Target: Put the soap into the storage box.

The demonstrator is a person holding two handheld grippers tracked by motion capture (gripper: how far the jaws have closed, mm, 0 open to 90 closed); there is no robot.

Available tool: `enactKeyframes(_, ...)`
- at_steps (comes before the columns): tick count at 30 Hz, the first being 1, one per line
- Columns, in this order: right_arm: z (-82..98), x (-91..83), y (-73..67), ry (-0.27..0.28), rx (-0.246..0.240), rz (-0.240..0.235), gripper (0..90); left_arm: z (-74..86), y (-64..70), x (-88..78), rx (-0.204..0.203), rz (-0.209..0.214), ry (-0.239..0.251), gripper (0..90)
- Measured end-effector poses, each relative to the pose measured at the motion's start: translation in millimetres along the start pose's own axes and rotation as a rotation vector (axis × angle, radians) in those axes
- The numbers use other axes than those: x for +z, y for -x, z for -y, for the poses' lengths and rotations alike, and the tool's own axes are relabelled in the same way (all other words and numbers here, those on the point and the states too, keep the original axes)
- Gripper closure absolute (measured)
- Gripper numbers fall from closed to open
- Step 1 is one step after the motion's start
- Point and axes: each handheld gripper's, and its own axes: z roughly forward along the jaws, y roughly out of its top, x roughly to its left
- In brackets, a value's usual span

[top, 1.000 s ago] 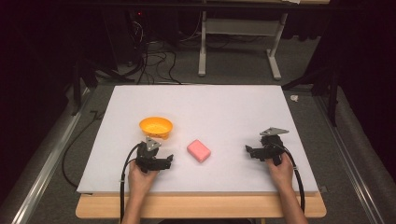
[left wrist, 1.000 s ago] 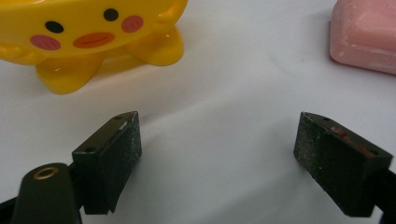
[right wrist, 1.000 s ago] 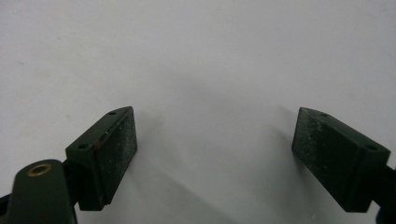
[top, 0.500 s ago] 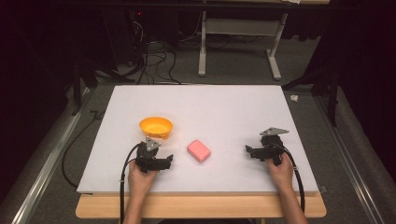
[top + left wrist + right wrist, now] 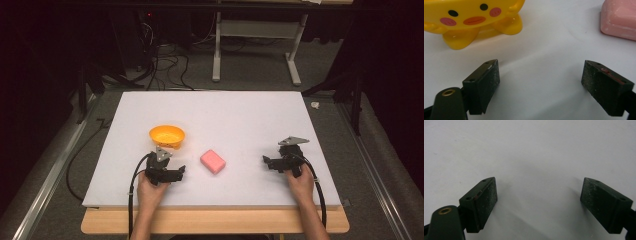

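Pink soap bar (image 5: 213, 161) sits mid-tabletop (image 5: 240, 115) between both grippers, yellow duck bowl (image 5: 167, 136) just beyond left gripper (image 5: 172, 174); left and right gripper (image 5: 272, 163) jaws spread, empty, resting low; looks like pre-grasp, next likely reaching for the bar.

Lab: white table (image 5: 210, 110), floor cables (image 5: 165, 65), dark surroundings

Bare white board (image 5: 240, 115) open ahead of right gripper (image 5: 539, 195); yellow duck-faced bowl (image 5: 474, 17) and pink soap bar (image 5: 619, 18) close ahead of left gripper (image 5: 540, 77).
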Motion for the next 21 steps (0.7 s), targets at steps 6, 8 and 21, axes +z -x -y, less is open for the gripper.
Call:
enactKeyframes(6,0.0,0.0,0.1,0.0,-0.002,0.0,14.7,-0.6,-0.1,0.2,-0.003,0.0,-0.003,15.5)
enactKeyframes(8,0.0,0.0,0.2,0.0,-0.003,0.0,14.7,-0.8,-0.1,0.2,-0.001,0.0,-0.005,15.5)
enactKeyframes(21,0.0,0.0,0.2,0.0,-0.002,0.0,14.7,-1.4,1.4,-0.7,0.006,0.001,0.0,19.3)
